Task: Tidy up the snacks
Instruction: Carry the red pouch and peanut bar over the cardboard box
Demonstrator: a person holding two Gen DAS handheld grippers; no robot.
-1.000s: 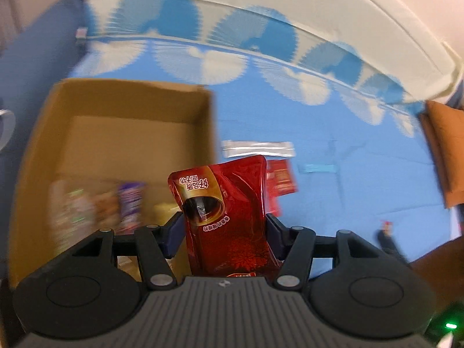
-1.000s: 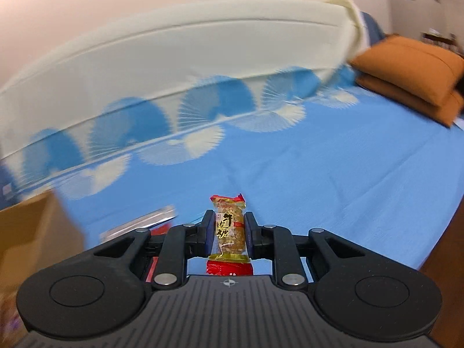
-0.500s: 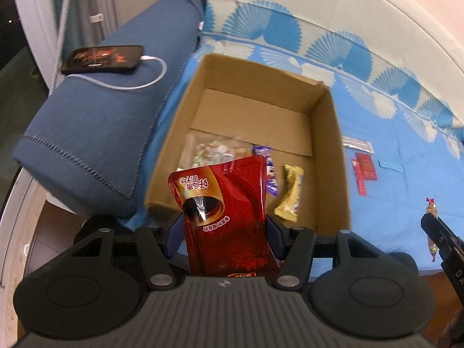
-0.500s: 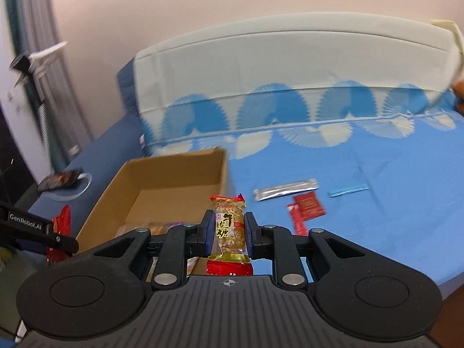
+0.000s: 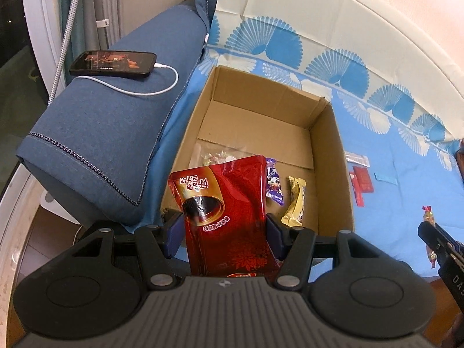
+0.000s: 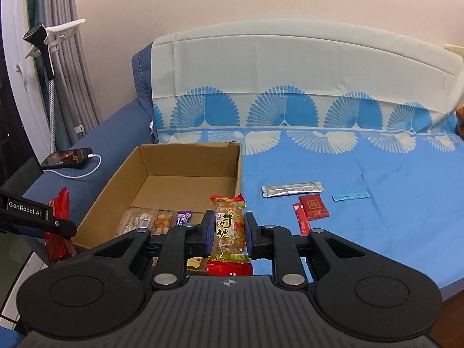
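My left gripper [image 5: 221, 232] is shut on a large red snack pouch [image 5: 223, 203], held upright over the near edge of the open cardboard box [image 5: 333, 150]. Inside the box lie a clear bag of candies [image 5: 216, 155], a purple sweet [image 5: 274, 185] and a gold-wrapped bar [image 5: 295, 201]. My right gripper [image 6: 230, 229] is shut on a peanut candy bar [image 6: 230, 226] with red ends, just right of the box's [image 6: 179, 162] near corner. In the right wrist view the left gripper [image 6: 40, 217] and its red pouch [image 6: 59, 226] show at the left.
On the blue sheet right of the box lie a silver sachet [image 6: 291, 188], red packets [image 6: 313, 207] and a thin blue strip [image 6: 351, 195]. A phone [image 5: 113, 63] on a white cable rests on the dark blue sofa arm [image 5: 95, 133]. The cushioned backrest [image 6: 290, 66] rises behind.
Both views swung left from the bare sheet to the box and then settled. The box now lies straight ahead of the left gripper. Both grips are unchanged.
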